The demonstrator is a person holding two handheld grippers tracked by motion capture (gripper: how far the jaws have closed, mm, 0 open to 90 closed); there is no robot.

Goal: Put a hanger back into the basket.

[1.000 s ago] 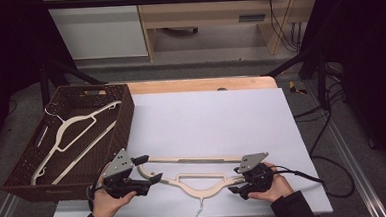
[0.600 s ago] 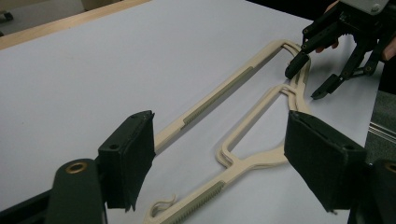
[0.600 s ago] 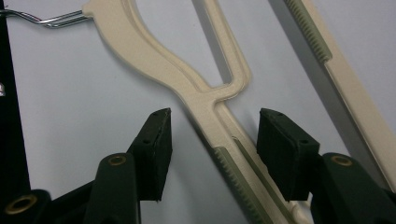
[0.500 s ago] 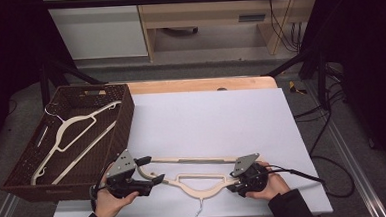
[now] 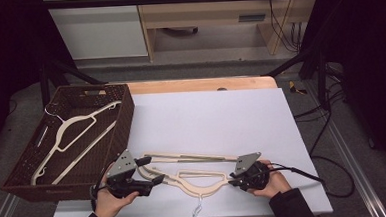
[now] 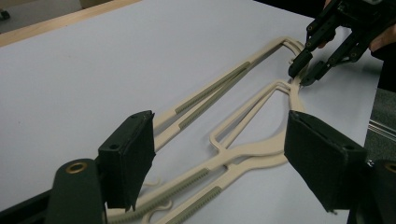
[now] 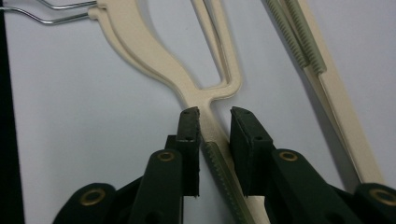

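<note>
Cream hangers [image 5: 184, 171] flat on white table [image 5: 221, 117], near edge. Right gripper [image 7: 214, 122] jaws just closing around right arm, slight gap left. Left gripper [image 6: 219, 154] spread wide over left end.

Closing around the ribbed arm of a cream hanger [image 7: 163, 60] on the white counter [image 7: 70, 140]: right claw [image 7: 215, 114], narrow gaps beside both pads.

Materials: matt surfaces mostly
Cream hangers [image 7: 154, 58]: smooth plastic, prob. ribbed rubber strips, wire hooks; basket [image 5: 124, 119] woven wicker; table sheet [image 5: 221, 117] matt.
</note>
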